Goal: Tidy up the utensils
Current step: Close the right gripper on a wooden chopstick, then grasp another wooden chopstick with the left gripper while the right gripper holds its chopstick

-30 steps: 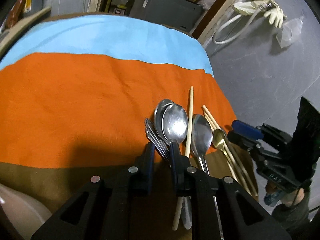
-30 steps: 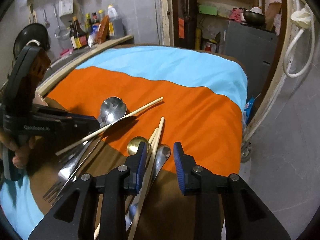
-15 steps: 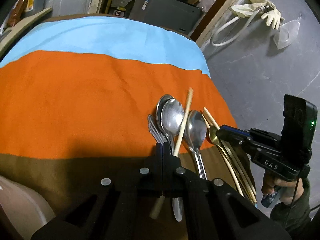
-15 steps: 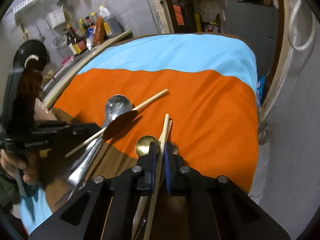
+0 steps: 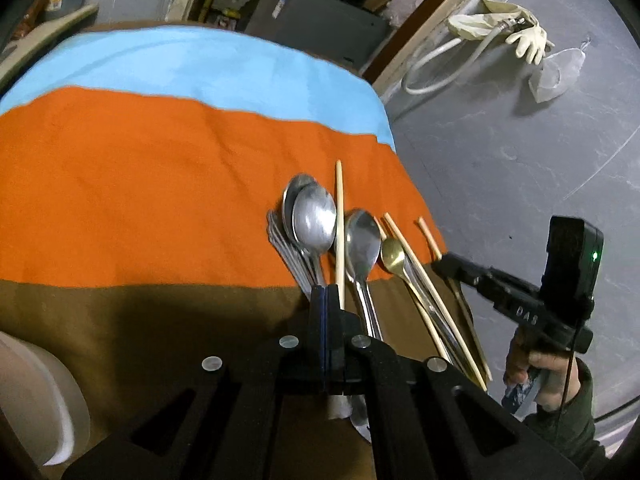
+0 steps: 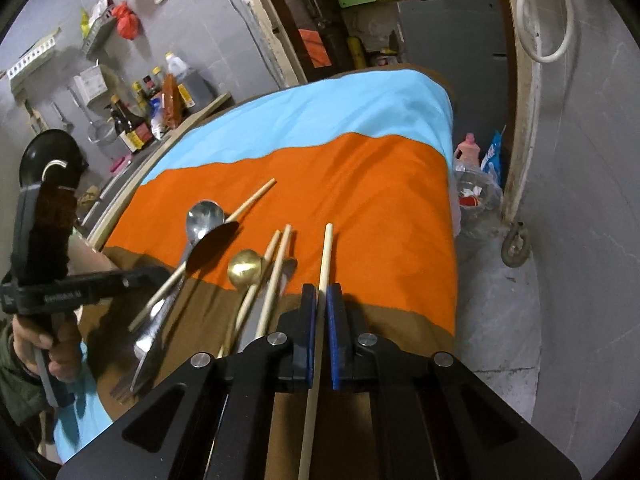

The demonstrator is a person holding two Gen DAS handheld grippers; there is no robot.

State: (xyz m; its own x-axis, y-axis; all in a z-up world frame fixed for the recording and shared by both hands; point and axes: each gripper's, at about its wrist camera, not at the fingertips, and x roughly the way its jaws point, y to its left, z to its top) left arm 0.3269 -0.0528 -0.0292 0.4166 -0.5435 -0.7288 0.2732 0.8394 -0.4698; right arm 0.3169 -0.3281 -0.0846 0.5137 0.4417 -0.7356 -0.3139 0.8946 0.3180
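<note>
Utensils lie in a row on the orange and brown cloth (image 5: 140, 200): two stacked steel spoons (image 5: 314, 220), forks (image 5: 280, 236), a third steel spoon (image 5: 362, 240), a gold spoon (image 5: 393, 254) (image 6: 244, 268) and a pair of chopsticks (image 6: 276, 272). My left gripper (image 5: 326, 292) is shut with no gap showing. A long chopstick (image 5: 339, 232) runs along its right finger and passes under the body. My right gripper (image 6: 320, 296) is shut on a single chopstick (image 6: 326, 256), held apart from the pair on their right. It also shows in the left wrist view, right gripper (image 5: 440, 258).
The table's right edge (image 6: 450, 240) drops to a grey floor with bags and a bottle (image 6: 472, 152). A white bowl (image 5: 32, 392) sits at the near left. Bottles and a counter (image 6: 160, 112) stand beyond the far left. A hand (image 5: 548, 364) holds the right tool.
Both grippers went from open to shut. The right one closed on one chopstick and drew it rightward, away from the pair. The long chopstick by the left gripper swung from tilted to straight.
</note>
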